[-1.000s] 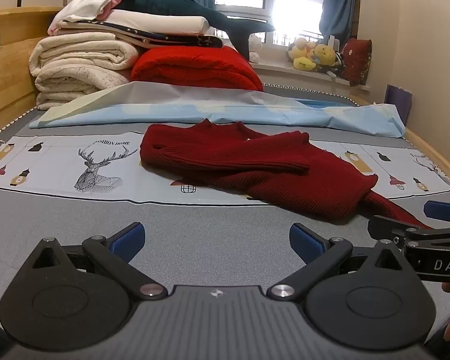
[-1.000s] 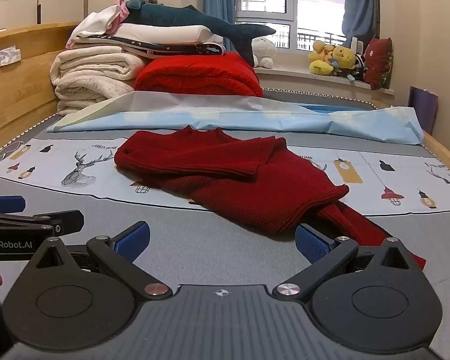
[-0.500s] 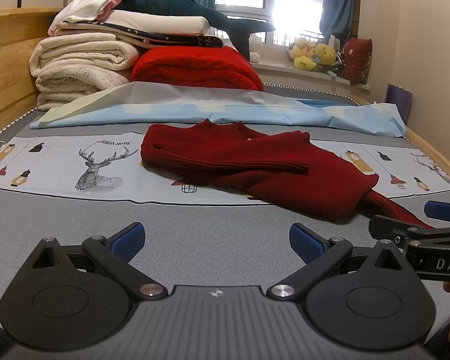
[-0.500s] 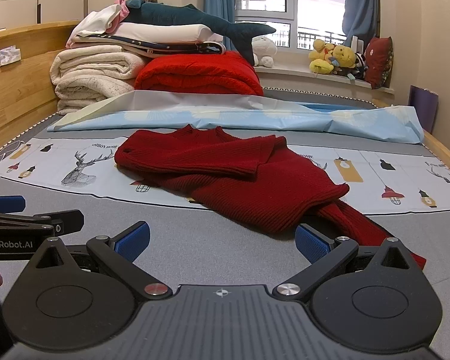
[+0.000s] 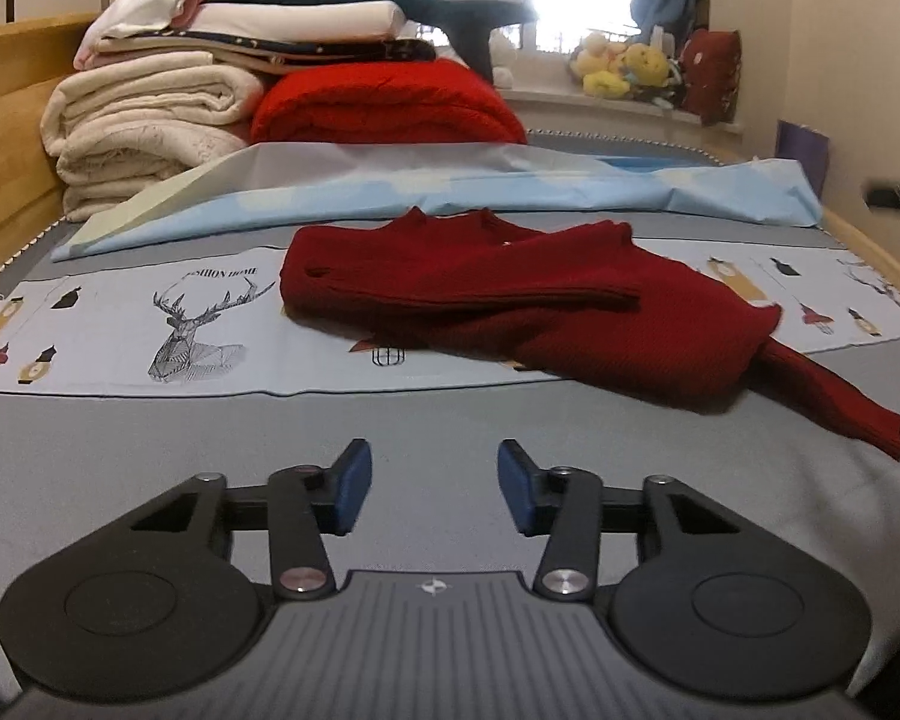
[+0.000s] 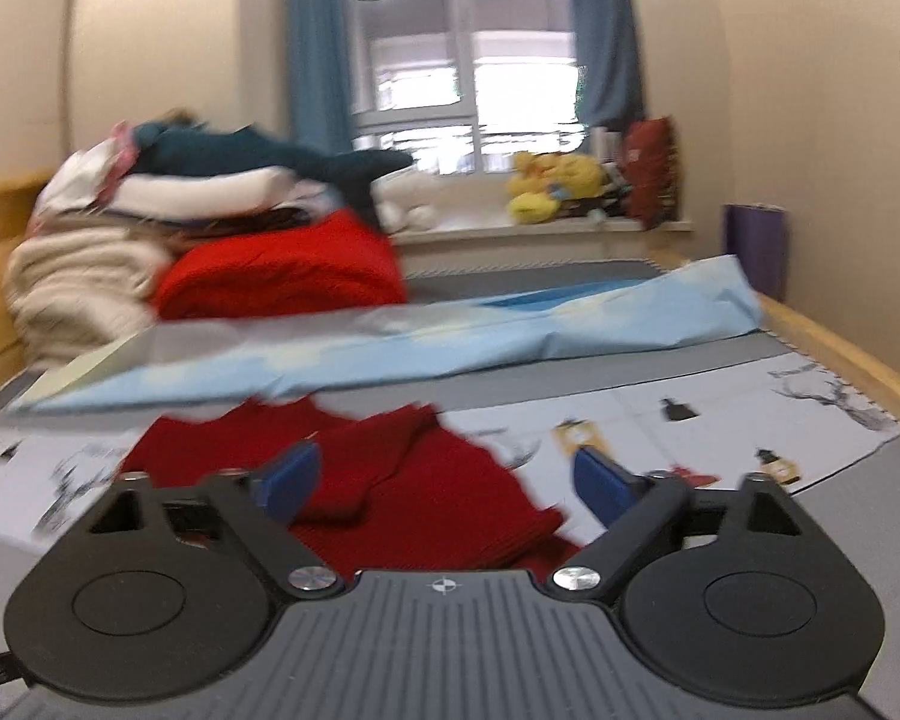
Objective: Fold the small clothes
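Sweater point(image 5: 510, 300) first, seen along my left fingers point(image 5: 429, 492): dark red and rumpled, it lies on the bed point(image 5: 150, 450) well ahead of their blue pads, partly on the printed sheet point(image 5: 120, 330) with the stag drawing and partly on the grey cover; one sleeve trails off ahead and to the right of my fingers, flat on the grey; my left fingers have just been closing and now stand partly apart with nothing between them, only bare grey cover showing in the gap; beyond the sweater, further out from the fingertips, a pale blue sheet point(image 5: 450, 192) runs across the bed, and behind it sit a red folded blanket point(image 5: 390, 102) and a stack of cream bedding point(image 5: 150, 114); at the far right edge a dark blurred shape shows, and I cannot tell what it is.

Right view next, and it is smeared with blur: my right fingers point(image 6: 444, 480) stand wide apart, though they too have just been narrowing, and they grip nothing; the sweater point(image 6: 402, 480) shows between and just past the pads, below them in the frame, but whether they touch it I cannot tell; the printed sheet point(image 6: 690, 420) spreads ahead to the right of the fingers, with the pale blue sheet point(image 6: 510, 330) beyond; soft toys point(image 6: 552, 186) sit on the far window sill.
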The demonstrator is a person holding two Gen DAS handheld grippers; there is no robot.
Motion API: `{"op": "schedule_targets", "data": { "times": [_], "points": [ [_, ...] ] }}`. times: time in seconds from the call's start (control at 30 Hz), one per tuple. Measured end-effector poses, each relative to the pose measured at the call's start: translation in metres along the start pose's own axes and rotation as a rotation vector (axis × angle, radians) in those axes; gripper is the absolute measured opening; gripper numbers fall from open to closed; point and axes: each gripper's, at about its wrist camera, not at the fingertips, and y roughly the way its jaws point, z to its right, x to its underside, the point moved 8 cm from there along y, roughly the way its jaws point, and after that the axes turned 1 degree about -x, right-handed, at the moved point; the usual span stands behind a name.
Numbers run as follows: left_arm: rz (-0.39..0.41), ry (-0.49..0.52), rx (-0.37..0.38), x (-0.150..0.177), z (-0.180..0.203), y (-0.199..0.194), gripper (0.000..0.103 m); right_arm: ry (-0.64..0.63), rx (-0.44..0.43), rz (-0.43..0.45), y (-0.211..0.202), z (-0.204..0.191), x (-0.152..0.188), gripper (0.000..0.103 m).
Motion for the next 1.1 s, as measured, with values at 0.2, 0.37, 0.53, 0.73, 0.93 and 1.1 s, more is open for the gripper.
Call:
{"op": "schedule_targets", "data": {
  "times": [0.2,0.37,0.53,0.73,0.93,1.1],
  "points": [
    [-0.030,-0.094,0.072,-0.039,0.033,0.057,0.022,0.063,-0.029,0.019,0.006,0.042,-0.006,0.056],
    [-0.107,-0.382,0.211,-0.076,0.065,0.128,0.023,0.143,-0.075,-0.043,0.023,0.060,0.005,0.057],
    [-0.172,-0.530,0.217,-0.102,0.093,0.196,0.061,0.221,-0.120,-0.054,0.026,0.078,-0.003,0.057],
    [-0.325,-0.633,0.162,-0.102,0.110,0.266,0.060,0.152,-0.144,-0.077,0.023,0.073,-0.004,0.057],
    [-0.293,-0.522,0.162,-0.110,0.097,0.269,0.008,0.175,-0.103,-0.133,0.032,0.084,0.001,0.057],
    [-0.201,-0.277,0.261,-0.124,0.056,0.202,0.007,0.168,-0.068,-0.163,0.039,0.085,0.004,0.057]
  ]
}}
